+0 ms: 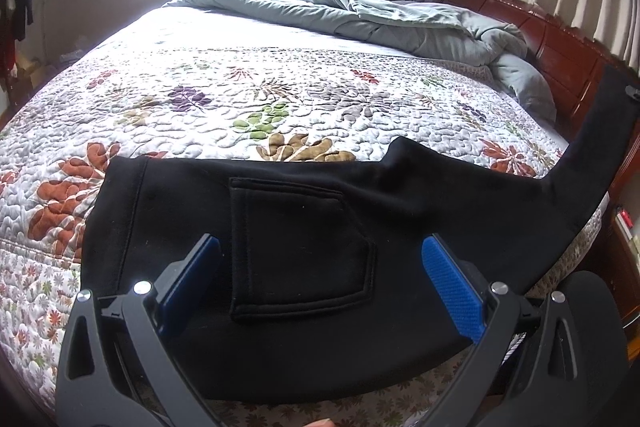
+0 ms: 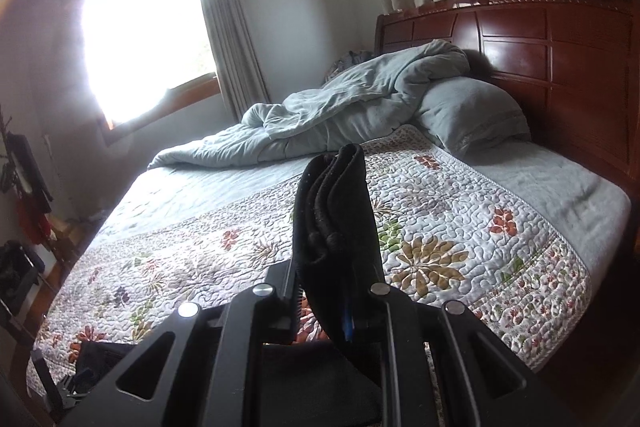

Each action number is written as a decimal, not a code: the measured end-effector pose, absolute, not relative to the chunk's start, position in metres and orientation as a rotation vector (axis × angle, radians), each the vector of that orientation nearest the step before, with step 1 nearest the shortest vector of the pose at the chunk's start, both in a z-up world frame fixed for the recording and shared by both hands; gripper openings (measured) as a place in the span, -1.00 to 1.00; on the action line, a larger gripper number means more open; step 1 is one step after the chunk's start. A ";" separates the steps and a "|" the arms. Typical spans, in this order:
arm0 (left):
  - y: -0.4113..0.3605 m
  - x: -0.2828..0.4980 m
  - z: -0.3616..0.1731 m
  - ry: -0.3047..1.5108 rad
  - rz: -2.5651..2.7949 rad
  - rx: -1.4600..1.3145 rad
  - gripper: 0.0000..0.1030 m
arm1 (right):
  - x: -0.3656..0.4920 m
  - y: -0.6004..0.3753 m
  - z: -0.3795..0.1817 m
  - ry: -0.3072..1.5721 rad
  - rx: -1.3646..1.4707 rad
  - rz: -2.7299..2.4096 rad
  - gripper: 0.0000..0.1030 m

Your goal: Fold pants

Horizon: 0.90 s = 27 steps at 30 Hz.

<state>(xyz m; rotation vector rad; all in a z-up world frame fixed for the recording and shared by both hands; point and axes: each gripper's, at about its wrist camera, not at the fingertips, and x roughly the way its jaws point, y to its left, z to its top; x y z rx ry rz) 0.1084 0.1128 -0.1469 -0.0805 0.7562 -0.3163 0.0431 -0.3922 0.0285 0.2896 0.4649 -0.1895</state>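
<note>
Black pants point(image 1: 304, 227) lie along near edge of bed point(image 1: 224, 95), on floral quilt, seat side up w/ back pocket point(image 1: 300, 255) showing. Waist end to the left. Leg end rises off the quilt at far right, lifted up into the air.

L gripper point(image 1: 320, 267): jaws wide apart, blue pads point(image 1: 452, 291) either side of the pocket, nothing between them. Hovers over seat area; contact w/ cloth can't be told.

R gripper point(image 2: 336, 291): jaws closed on leg-end cloth, several layers bunched point(image 2: 332, 211) and standing up past the fingertips, raised above quilt.

Handling, judged:
- Fabric looks thick, fleece/sweat type; soft, limp, no stiffness. Sags between held end and bed.
- Light-to-moderate wt; not fragile; matte, prob. not slippery vs textured pads.
- Bulky hems, so multi-layer pinch may shed an inner layer if grip is shallow.

Where to grab:
- R: keep hems, all layers deep in jaws.
- L: waistband edge or seam by pocket, where cloth is doubled and firmer; pin seat while leg end carries over toward waist.

Risk: quilt drag may rumple lower layer.
</note>
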 end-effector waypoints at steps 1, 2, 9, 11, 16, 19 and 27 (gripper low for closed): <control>0.114 0.108 -0.147 0.755 -0.318 -0.083 0.95 | 0.044 -0.388 0.029 0.466 0.280 -0.188 -0.71; 0.114 0.108 -0.146 0.754 -0.318 -0.085 0.95 | 0.045 -0.384 0.029 0.467 0.273 -0.186 -0.71; 0.122 0.108 -0.146 0.753 -0.313 -0.110 0.95 | 0.050 -0.351 0.032 0.472 0.167 -0.173 -0.71; 0.123 0.108 -0.146 0.754 -0.311 -0.114 0.95 | 0.052 -0.339 0.032 0.474 0.126 -0.169 -0.71; 0.123 0.109 -0.147 0.759 -0.311 -0.114 0.95 | 0.057 -0.312 0.030 0.481 0.030 -0.157 -0.71; 0.123 0.110 -0.147 0.759 -0.311 -0.116 0.95 | 0.060 -0.300 0.027 0.488 -0.009 -0.144 -0.71; 0.123 0.110 -0.147 0.760 -0.315 -0.116 0.95 | 0.065 -0.248 0.013 0.497 -0.201 -0.114 -0.71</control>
